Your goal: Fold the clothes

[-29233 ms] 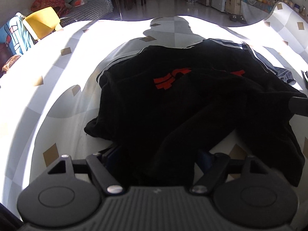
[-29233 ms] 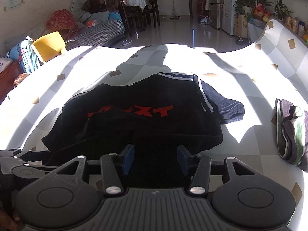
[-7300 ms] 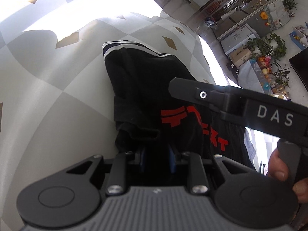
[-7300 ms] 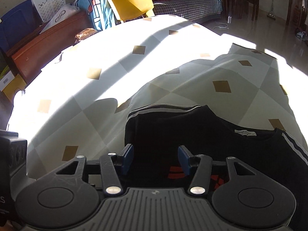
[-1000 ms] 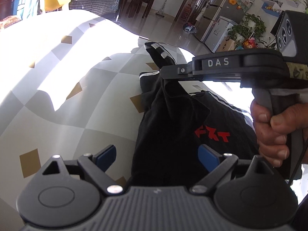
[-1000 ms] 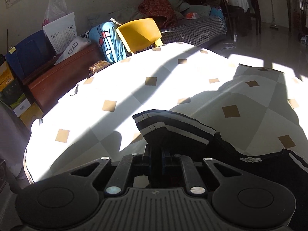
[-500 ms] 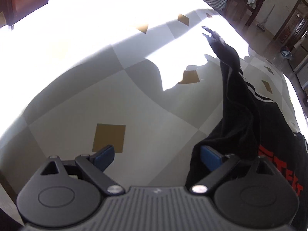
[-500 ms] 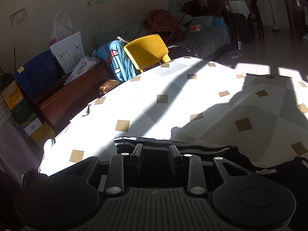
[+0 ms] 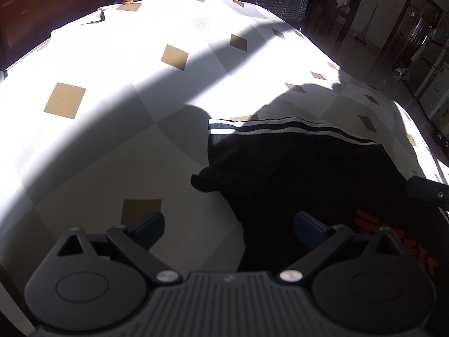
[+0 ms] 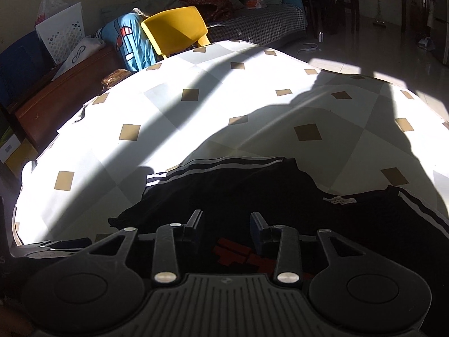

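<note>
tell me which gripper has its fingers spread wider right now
The left gripper: its blue-tipped fingers stand far apart, while the right gripper shows a much narrower gap over the black shirt.

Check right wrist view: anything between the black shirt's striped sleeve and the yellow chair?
Right wrist view: only bare checkered tablecloth between striped sleeve and yellow chair.

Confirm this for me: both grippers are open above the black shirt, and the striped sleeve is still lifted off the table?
Not lifted. The left wrist view shows the striped sleeve lying flat on the black shirt; left gripper and right gripper are open.
</note>
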Tool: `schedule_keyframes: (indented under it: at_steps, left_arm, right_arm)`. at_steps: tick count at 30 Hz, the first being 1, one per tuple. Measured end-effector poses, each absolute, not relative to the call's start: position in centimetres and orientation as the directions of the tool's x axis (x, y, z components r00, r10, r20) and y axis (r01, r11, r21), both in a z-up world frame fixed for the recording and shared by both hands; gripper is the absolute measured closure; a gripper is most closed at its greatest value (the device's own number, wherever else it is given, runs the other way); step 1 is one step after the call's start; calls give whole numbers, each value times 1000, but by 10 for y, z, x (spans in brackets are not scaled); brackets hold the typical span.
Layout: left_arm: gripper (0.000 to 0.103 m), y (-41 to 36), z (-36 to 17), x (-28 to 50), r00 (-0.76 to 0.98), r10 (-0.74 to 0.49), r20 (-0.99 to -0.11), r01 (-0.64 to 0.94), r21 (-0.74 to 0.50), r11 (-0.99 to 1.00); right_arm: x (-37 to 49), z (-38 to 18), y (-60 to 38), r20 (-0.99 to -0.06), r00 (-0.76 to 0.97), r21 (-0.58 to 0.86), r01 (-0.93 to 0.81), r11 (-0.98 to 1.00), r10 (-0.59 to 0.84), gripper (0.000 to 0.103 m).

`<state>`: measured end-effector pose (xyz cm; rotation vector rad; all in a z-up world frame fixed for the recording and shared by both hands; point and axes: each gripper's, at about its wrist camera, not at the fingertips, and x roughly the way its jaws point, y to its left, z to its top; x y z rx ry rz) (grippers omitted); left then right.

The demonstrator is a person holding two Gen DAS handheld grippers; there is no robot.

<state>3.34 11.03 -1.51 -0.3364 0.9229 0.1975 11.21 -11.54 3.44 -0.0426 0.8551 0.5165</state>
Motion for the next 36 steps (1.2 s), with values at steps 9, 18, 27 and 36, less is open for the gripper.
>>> schedule_keyframes:
  at_steps: [9,18,27,36]
  left_arm:
    - [4,60,-11,36,619,-59,-783,-119,-167,979]
    - [4,36,-21,43,600,-61,-797,-61,-122,991]
    - [3,33,-36,53,574,-15,-819,-95,-84,992]
    - [0,32,-42,62,577,9,-817,-116,-70,991]
  right_arm:
    - [105,18,-149,-808,522,98,-340,935,274,64]
    - [92,10,-166,-840,500,48,-317,947,210,62]
    - [89,1,-186,-854,508,-6,-221,975,110,60]
    - [89,-18,-205,-860,507,-26,-169,985,64,50]
